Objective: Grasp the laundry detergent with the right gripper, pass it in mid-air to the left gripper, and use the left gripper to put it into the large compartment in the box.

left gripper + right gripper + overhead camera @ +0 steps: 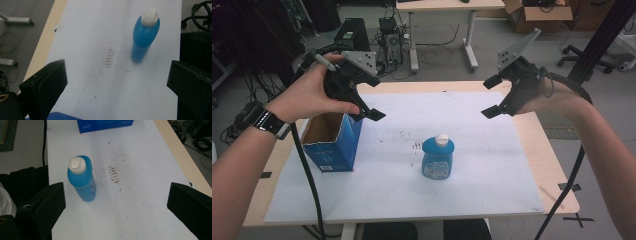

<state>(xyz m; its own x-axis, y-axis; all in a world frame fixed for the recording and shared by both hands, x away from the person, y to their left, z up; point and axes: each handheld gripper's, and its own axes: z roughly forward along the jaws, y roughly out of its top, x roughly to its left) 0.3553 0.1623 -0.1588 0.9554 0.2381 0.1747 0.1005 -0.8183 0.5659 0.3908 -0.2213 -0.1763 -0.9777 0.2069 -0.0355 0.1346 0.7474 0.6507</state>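
Between the two raised grippers, a blue plastic bottle with a white cap [438,159] is standing upright on the white-covered tabletop [492,165]. Left gripper [367,102] and right gripper [492,96] are hovering wide open, empty, roughly equally near, above it.

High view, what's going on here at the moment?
A person holds a claw in each hand above the table. Both the left claw and the right claw are open and empty. A blue bottle with a white cap stands upright between them, untouched. An open blue box stands under the left hand.
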